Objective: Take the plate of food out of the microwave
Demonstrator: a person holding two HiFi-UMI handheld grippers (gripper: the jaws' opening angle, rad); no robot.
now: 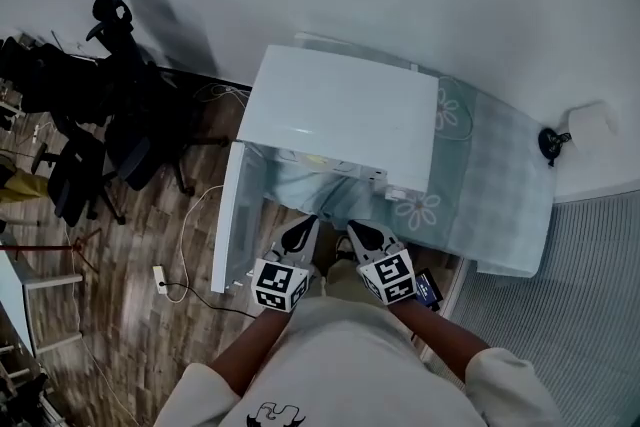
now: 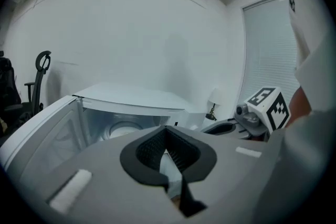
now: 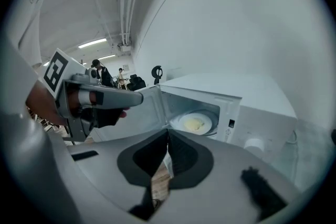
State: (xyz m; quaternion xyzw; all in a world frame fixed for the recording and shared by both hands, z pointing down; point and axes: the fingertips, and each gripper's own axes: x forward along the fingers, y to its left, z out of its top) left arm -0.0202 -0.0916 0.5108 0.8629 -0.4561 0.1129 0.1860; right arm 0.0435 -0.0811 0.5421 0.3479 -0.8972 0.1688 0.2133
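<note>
Though hidden overhead, the plate (image 3: 206,120) shows in right gripper view.

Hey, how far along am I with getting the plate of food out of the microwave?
Done: the microwave has its door swung open. In hand: nothing yet. The left gripper and right gripper are both shut and empty, in front of the opening. Left: the plate of food sits inside, so the reach in, the grip and the lift out all remain.
</note>
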